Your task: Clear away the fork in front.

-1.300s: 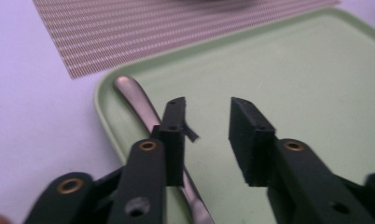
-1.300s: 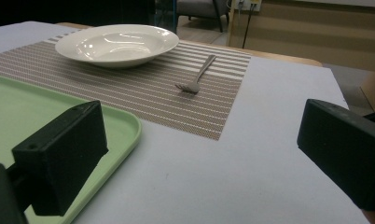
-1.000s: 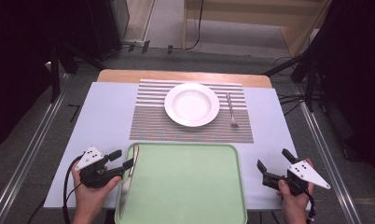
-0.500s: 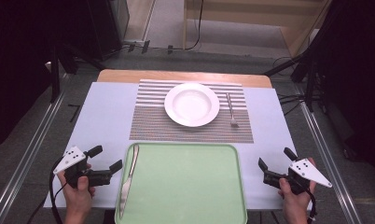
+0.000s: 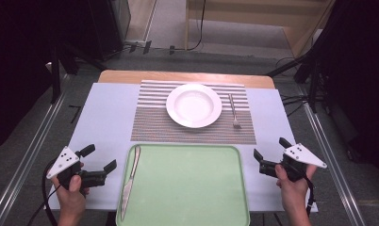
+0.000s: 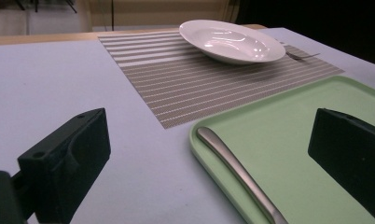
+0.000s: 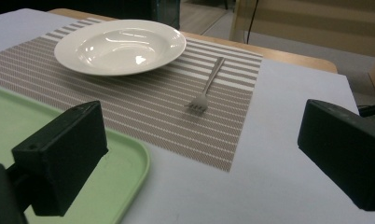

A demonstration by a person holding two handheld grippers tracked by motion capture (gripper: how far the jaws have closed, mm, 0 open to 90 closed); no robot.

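— Knife (image 5: pixel 130 182), where is it?
— Between nobody's fingers. The left gripper (image 5: pixel 99 165) has just spread wide, nothing in it, just left of the knife, which lies along the tray's (image 5: pixel 187 188) left edge.
— The right gripper (image 5: pixel 271 155)?
— Wide open too, bare, right of the tray. Plate (image 5: pixel 193 105) and fork (image 5: pixel 234 112) sit on the mat (image 5: pixel 150 117), farther up the tabletop (image 5: pixel 102 117).

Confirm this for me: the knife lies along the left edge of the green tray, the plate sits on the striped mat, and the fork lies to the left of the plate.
Not quite. The fork lies to the right of the plate, not the left, as the high view shows. The rest holds: the knife lies along the left edge of the green tray, and the plate sits on the striped mat.
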